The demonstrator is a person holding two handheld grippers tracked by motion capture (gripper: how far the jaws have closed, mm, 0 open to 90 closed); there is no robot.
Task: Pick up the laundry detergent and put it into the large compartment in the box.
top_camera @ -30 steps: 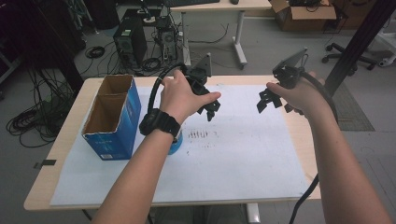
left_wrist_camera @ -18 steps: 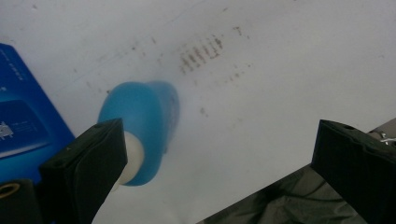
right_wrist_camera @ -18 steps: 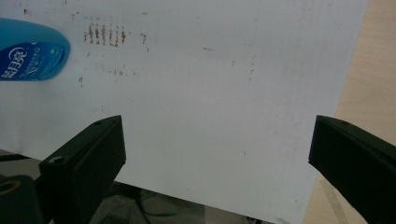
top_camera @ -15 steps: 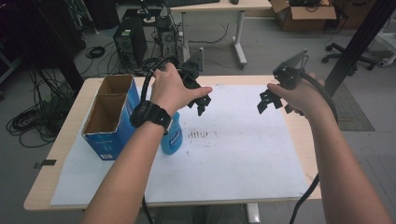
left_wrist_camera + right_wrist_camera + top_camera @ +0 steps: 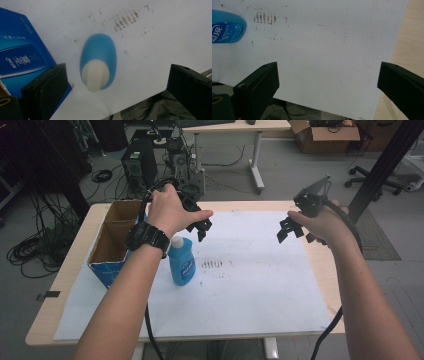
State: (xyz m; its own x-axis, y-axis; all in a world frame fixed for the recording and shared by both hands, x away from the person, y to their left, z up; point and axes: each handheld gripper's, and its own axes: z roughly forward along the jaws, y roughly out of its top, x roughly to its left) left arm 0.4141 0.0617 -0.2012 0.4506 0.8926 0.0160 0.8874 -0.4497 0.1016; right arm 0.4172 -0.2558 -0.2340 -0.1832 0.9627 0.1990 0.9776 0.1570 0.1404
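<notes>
Your blue bottle (image 5: 181,265) smooth glossy plastic, white paper sheet (image 5: 250,290) matt and smudged, cardboard box (image 5: 111,245) beside it, pale wood tabletop (image 5: 70,270).

Even, dimmish light; soft shadows; gripper views blurry w/ bluish cast

Your bottle (image 5: 181,262) stands on the paper sheet (image 5: 250,285), just right of the box (image 5: 112,245). Smudges (image 5: 216,265) lie to the bottle's right.

We see right hand-held gripper (image 5: 328,87) jaws spread wide | white sheet (image 5: 324,50) on bench (image 5: 409,40) below | blue bottle (image 5: 227,26) at upper left, near brown smudges (image 5: 265,18)
</notes>
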